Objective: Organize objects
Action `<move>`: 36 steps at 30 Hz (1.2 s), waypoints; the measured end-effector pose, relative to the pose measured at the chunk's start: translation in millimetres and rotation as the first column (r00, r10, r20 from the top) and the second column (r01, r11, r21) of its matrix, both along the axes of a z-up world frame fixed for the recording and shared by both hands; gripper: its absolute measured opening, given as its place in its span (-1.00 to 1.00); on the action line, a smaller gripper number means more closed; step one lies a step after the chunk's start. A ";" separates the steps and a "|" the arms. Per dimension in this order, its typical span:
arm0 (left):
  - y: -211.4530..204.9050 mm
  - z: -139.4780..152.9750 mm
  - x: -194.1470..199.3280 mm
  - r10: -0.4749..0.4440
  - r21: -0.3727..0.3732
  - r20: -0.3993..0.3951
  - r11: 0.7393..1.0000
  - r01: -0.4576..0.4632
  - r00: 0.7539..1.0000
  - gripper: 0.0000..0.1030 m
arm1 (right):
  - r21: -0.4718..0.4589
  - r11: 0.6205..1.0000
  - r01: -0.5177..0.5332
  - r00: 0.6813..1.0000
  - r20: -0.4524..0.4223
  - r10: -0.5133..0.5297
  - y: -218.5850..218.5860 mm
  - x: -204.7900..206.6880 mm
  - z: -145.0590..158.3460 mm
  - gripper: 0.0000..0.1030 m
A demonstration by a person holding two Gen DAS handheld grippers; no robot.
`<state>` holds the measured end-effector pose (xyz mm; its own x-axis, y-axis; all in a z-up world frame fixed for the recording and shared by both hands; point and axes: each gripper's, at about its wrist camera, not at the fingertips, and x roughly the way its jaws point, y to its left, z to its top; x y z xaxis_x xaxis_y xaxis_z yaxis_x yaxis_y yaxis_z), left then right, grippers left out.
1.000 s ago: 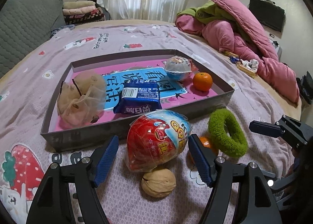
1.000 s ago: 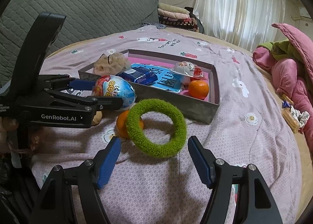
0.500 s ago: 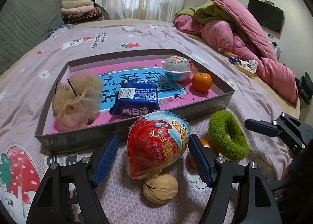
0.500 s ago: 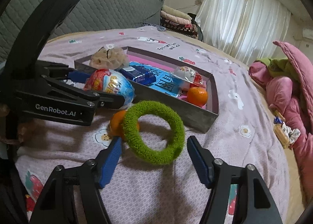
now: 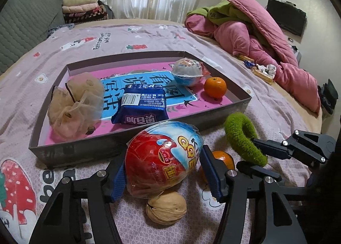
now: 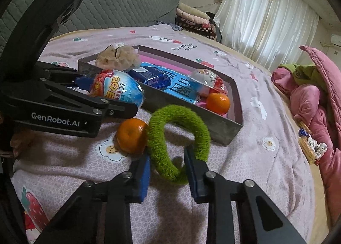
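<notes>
Left gripper [image 5: 163,171]: closing around wrapped egg [image 5: 164,158]; slick film may slip. Right gripper [image 6: 167,174]: closing, pinching green ring [image 6: 177,137]; soft pile could pull free.

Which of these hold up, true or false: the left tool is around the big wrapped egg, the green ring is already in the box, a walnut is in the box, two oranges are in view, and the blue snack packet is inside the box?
1. The left tool has the big wrapped egg between its closing jaws. True.
2. The green ring is in the box. False: it is outside on the bedspread, between the jaws of the closing right tool.
3. A walnut is in the box. False: it lies on the bedspread under the egg.
4. Two oranges show. True: one in the box, one outside.
5. The blue snack packet is in the box. True.
</notes>
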<state>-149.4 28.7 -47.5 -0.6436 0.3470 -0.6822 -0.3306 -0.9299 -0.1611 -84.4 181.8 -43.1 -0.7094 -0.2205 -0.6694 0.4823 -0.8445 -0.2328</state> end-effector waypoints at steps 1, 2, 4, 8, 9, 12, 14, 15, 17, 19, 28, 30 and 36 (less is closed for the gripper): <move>0.0 0.1 0.3 -0.001 0.002 -0.001 1.000 0.001 1.000 0.23 | -0.004 1.000 0.000 1.000 -0.003 0.000 0.0 0.1 0.6 -0.51; -0.3 0.2 1.1 -0.002 0.005 -0.005 1.000 0.002 1.000 0.22 | -0.009 1.000 0.000 1.000 -0.006 0.000 0.5 0.0 1.4 -0.52; -1.0 1.6 2.2 -0.005 0.013 -0.011 1.000 0.005 1.000 0.22 | -0.018 1.000 0.004 1.000 -0.008 -0.004 1.6 -0.4 2.6 -0.53; -1.5 6.0 4.6 -0.002 0.019 -0.028 1.000 0.002 1.000 0.21 | -0.040 0.999 0.009 1.000 -0.017 -0.010 4.4 -0.2 5.1 -0.62; -1.8 7.5 5.3 -0.001 0.019 -0.033 1.000 0.002 0.999 0.21 | -0.044 0.999 0.009 1.000 -0.023 -0.010 5.3 1.3 6.4 -0.64; -2.4 11.3 7.8 0.000 0.021 -0.045 1.000 0.001 0.999 0.21 | -0.065 0.998 0.002 0.999 -0.039 -0.004 7.2 3.2 10.5 -0.67; -3.0 13.6 9.4 0.001 0.022 -0.052 1.000 0.000 0.999 0.21 | -0.075 0.997 -0.002 0.999 -0.045 -0.001 8.0 4.3 12.4 -0.67; -2.8 14.4 10.2 -0.002 0.022 -0.052 1.000 0.003 0.999 0.21 | -0.080 0.997 -0.004 0.999 -0.048 0.000 8.5 4.5 13.2 -0.68; -3.1 16.6 12.7 -0.001 0.021 -0.060 1.000 0.002 0.998 0.21 | -0.090 0.996 -0.009 0.999 -0.054 0.004 8.9 5.0 14.9 -0.68; -3.5 18.3 15.1 -0.002 0.019 -0.068 1.000 0.003 0.998 0.21 | -0.098 0.995 -0.013 0.998 -0.057 0.007 9.8 5.6 17.0 -0.68; -8.6 27.5 20.9 0.008 0.035 -0.086 0.999 -0.005 0.996 0.21 | -0.181 0.983 -0.017 0.997 -0.079 0.003 16.5 8.8 28.5 -0.70; -9.5 29.8 22.2 0.013 0.037 -0.092 0.999 -0.010 0.996 0.21 | -0.200 0.979 -0.021 0.996 -0.090 0.003 17.9 10.3 31.7 -0.70; -14.6 39.3 28.2 0.034 0.042 -0.110 0.999 -0.030 0.993 0.21 | -0.257 0.965 -0.043 0.991 -0.134 0.008 21.6 17.9 43.4 -0.69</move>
<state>-121.2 14.1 -8.2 -0.7257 0.3507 -0.5919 -0.3189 -0.9338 -0.1622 -66.5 203.4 0.3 -0.7790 -0.3929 -0.4887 0.4842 -0.8721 -0.0705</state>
